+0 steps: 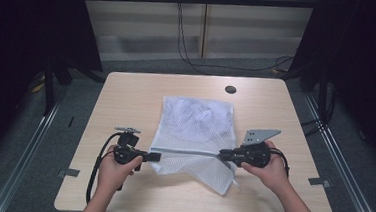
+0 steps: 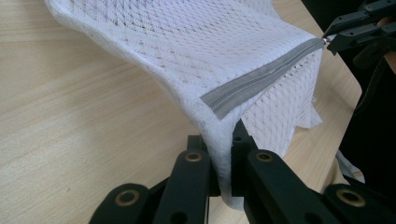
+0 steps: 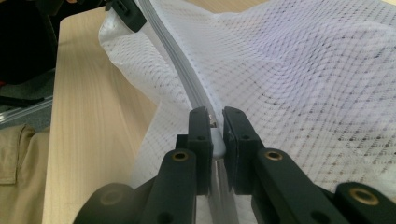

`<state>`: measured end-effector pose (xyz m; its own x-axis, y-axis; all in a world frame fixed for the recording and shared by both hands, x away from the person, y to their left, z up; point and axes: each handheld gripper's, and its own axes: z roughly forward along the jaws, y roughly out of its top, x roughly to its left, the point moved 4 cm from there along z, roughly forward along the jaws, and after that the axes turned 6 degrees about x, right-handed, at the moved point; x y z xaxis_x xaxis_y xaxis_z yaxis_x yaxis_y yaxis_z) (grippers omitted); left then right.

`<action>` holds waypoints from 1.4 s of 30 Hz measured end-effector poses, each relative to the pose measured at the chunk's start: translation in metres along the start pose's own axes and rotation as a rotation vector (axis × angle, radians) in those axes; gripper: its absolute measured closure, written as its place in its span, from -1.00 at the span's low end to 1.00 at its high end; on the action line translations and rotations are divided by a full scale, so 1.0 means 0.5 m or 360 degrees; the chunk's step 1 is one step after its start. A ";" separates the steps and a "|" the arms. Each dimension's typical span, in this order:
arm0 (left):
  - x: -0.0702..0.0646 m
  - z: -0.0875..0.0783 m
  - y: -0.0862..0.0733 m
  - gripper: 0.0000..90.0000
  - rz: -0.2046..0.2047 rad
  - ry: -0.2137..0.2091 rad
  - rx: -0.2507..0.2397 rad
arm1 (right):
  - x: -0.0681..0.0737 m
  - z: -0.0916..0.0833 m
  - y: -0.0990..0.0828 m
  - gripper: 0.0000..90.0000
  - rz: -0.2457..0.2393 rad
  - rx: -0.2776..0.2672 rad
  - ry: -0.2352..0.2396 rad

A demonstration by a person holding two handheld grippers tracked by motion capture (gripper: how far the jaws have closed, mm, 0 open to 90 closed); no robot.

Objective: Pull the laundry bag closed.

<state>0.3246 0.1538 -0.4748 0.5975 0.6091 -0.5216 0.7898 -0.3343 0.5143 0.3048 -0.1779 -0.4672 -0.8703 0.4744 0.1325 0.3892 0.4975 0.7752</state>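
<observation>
A white mesh laundry bag (image 1: 195, 119) lies flat in the middle of the table, its near part lifted and draped. A grey zipper (image 1: 188, 151) runs across it between the two grippers. My left gripper (image 1: 156, 157) is shut on the mesh at the zipper's left end; in the left gripper view the fabric (image 2: 196, 51) bunches between the black jaws (image 2: 223, 140). My right gripper (image 1: 221, 152) is shut on the zipper's right end, pinching a small white tab on the zipper line (image 3: 187, 79) between its jaws (image 3: 215, 119). The zipper is stretched taut between them.
The wooden table (image 1: 126, 96) has a round black cap (image 1: 231, 89) near its far edge. Bare wood lies left and right of the bag. Black cables (image 1: 189, 56) trail on the floor behind, and dark frames stand at both sides.
</observation>
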 end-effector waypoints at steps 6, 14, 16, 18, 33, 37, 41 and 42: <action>0.000 -0.002 -0.001 0.98 -0.0011 -0.0008 0.0004 | 0.000 -0.005 -0.005 0.82 0.0009 -0.0011 -0.0005; 0.001 0.000 0.000 0.98 -0.0003 -0.0011 0.0004 | -0.001 -0.009 -0.008 0.82 0.0005 -0.0009 -0.0004; 0.001 0.001 0.000 0.98 0.0004 0.0004 0.0008 | -0.001 -0.009 -0.009 0.82 0.0004 -0.0006 -0.0004; 0.002 0.000 0.000 0.98 0.0006 0.0008 0.0010 | 0.000 -0.010 -0.010 0.82 0.0001 -0.0007 -0.0001; 0.003 -0.003 -0.001 0.98 0.0001 0.0001 0.0012 | -0.003 -0.021 -0.022 0.82 0.0009 -0.0009 -0.0014; 0.003 -0.004 -0.001 0.98 0.0003 0.0012 0.0009 | -0.003 -0.022 -0.025 0.82 0.0005 -0.0002 -0.0015; 0.005 -0.005 -0.001 0.98 0.0004 0.0013 0.0002 | -0.006 -0.029 -0.029 0.82 0.0014 -0.0011 -0.0021; 0.004 -0.004 -0.001 0.98 0.0005 0.0013 0.0004 | -0.007 -0.030 -0.030 0.82 0.0015 -0.0008 -0.0023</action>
<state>0.3251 0.1567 -0.4749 0.5990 0.6138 -0.5143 0.7881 -0.3381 0.5144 0.2975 -0.1976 -0.4701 -0.8620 0.4898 0.1309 0.3961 0.4895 0.7769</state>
